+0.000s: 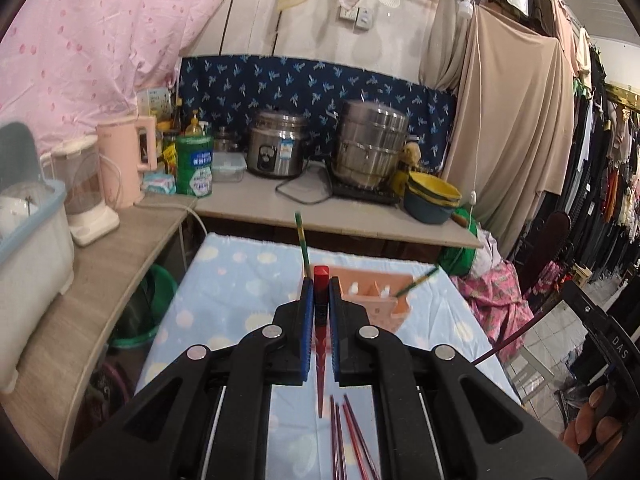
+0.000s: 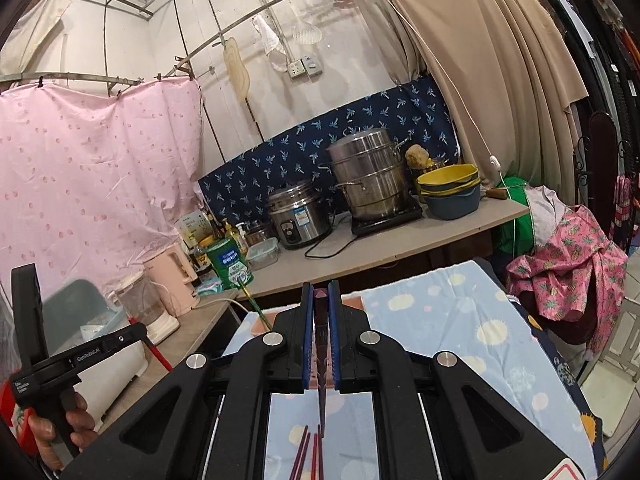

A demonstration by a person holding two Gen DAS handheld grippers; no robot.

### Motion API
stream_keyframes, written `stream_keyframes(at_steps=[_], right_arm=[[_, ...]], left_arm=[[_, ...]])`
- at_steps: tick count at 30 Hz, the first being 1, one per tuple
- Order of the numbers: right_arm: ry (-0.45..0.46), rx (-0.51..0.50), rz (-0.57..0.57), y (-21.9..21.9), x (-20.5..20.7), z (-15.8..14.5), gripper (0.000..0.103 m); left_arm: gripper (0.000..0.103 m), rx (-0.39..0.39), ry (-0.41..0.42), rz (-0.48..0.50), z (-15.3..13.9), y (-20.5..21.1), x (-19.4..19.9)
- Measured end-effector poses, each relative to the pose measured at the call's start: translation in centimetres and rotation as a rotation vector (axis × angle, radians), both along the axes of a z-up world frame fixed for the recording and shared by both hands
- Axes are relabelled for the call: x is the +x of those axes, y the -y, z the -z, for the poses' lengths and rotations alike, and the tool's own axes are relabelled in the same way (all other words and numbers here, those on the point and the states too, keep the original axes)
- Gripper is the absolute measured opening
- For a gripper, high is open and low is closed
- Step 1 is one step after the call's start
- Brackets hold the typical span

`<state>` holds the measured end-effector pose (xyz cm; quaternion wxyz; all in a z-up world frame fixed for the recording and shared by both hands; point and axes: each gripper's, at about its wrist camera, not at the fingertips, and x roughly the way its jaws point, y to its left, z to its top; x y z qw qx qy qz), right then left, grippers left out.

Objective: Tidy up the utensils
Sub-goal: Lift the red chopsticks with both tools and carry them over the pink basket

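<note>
— Left gripper (image 1: 320, 292) first: how do its jaws stand?

— Clamped tight on a red chopstick (image 1: 320, 312). The blue pads (image 1: 307, 320) press on it from both sides. Its blunt red end pokes out just past the fingertips, and the thin tip hangs down toward the camera.

— And the right gripper (image 2: 321, 300)?

— Much the same. It is pinched closed on a dark chopstick (image 2: 321, 344), held upright between the fingers, with the pointed end hanging below them.

— Where are the rest of the utensils?

— Several loose chopsticks (image 1: 352, 440) lie on the table's blue spotted cloth (image 1: 224, 288), low in the left wrist view, beneath the gripper. The right wrist view shows them too, under its own fingers.

— Is there anything to put them in?

— A pink utensil holder (image 1: 376, 296) stands on the cloth just beyond the left gripper's tips. Two green chopsticks (image 1: 303, 244) stick out of it, one leaning up to the left, the other slanting out to the right.

— What is behind the table?

— A counter (image 1: 280, 208) with a rice cooker (image 1: 276, 148), a tall steel steamer pot (image 1: 370, 148) and stacked bowls (image 1: 432, 196).

— Is the person visible?

— Only a hand (image 2: 60, 428), at the lower left of the right wrist view, wrapped around the left gripper's handle.
</note>
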<state>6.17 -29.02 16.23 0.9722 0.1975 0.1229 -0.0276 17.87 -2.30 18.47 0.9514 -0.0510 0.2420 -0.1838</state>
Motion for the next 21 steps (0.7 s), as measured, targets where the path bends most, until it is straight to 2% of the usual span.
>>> stream_keyframes(at_steps=[12, 17, 21], right_arm=[[0.136, 0.073, 0.042, 2.1, 6.6, -4.4, 0.007], [0.159, 0.076, 0.049, 2.1, 9.4, -5.1, 0.007], [0.125, 0.07, 0.048, 2.1, 11.8, -4.1, 0.007]], left_arm=[[0.007, -0.071, 0.152, -0.038, -5.5, 1.3, 5.1], [0.007, -0.086, 0.181, -0.045, -6.1, 2.4, 7.4], [0.007, -0.066, 0.185, -0.056, -5.3, 3.6, 9.2]])
